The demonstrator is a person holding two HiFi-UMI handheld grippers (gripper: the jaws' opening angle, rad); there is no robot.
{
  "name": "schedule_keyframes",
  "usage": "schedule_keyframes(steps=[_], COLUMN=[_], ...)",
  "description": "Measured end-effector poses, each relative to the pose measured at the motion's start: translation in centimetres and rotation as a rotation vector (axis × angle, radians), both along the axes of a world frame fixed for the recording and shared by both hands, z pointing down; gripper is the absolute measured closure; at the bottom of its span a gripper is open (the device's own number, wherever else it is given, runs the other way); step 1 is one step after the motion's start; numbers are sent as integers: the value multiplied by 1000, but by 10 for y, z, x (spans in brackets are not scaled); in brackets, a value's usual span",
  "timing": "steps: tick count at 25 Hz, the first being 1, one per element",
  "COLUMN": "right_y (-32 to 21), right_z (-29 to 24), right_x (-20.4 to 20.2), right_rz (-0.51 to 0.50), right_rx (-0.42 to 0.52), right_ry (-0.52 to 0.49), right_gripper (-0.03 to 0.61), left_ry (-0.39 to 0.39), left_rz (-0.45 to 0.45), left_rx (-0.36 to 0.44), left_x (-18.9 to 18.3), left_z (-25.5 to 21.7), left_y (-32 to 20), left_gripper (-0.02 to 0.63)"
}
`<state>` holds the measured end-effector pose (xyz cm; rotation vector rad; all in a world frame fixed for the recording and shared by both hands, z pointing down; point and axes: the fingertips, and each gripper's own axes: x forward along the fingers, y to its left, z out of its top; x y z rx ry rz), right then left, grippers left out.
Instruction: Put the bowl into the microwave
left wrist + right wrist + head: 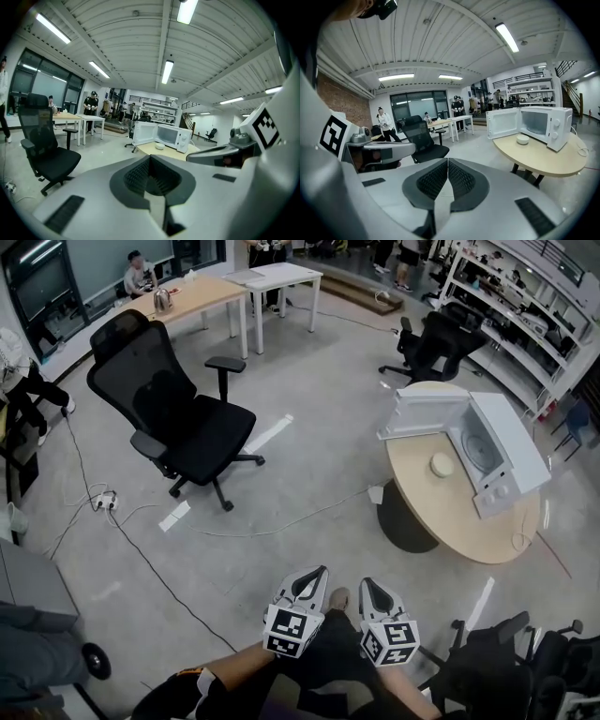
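head view: well back from the round table (441,517), nothing picked up yet.
my left gripper (309,579) and right gripper (372,589) are clenched empty, held close to me. the bowl (442,464) waits on the table just before the microwave (502,451), its door (422,413) open to receive it.

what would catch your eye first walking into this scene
The white microwave with its door swung open stands on the round wooden table at the right, a small pale bowl on the tabletop before it. At the left, a black office chair stands out on the grey floor. Low in the head view, the left gripper and right gripper sit side by side, jaws together, empty.
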<state>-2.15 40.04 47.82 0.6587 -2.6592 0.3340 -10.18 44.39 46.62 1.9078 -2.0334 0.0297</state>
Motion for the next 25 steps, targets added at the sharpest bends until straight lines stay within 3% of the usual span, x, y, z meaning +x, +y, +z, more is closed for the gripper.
schedule_keyframes(steps=[9, 25], right_y=[-59, -201], right_z=[-5, -11], right_x=[-15, -11], right_rz=[-63, -55], right_rx=[-5, -42], right_ry=[-28, -97], right_gripper=[561, 563], left_ry=[-46, -133], left_rz=[-41, -35], left_rx=[-32, -67], left_x=[-5, 4], left_z=[-9, -23], left_y=[-60, -200], left_gripper=[568, 568])
